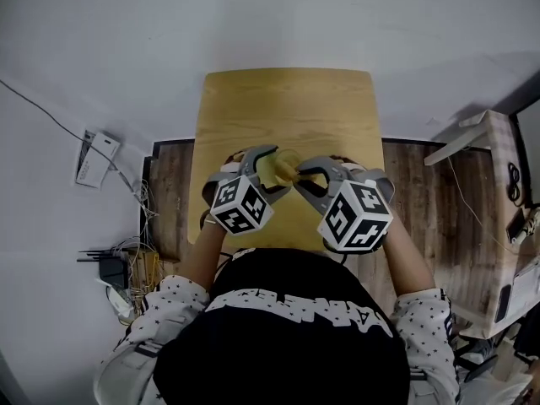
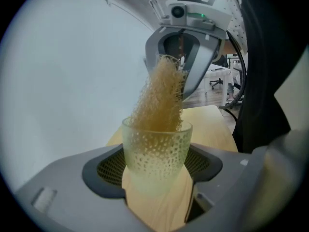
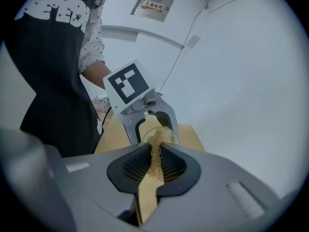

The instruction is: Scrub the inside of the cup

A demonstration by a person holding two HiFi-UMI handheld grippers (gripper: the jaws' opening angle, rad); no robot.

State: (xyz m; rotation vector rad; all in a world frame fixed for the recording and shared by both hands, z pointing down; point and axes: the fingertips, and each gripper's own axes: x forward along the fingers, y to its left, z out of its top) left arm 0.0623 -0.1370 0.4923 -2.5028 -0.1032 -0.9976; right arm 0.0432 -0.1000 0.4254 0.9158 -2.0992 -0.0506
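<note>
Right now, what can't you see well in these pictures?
- Bottom of cup: left gripper view, behind the left gripper.
- Tip of scrubber: same view, blurred by the frosted wall.
- Inside of cup: head view, too small, grippers cover it.
- Most of cup: right gripper view, behind the right gripper.

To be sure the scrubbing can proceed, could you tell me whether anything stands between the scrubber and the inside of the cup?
Nothing visible does. The cup, clamped in the left gripper, has an open mouth. The scrubber, pinched in the right gripper, already reaches down into it.
</note>
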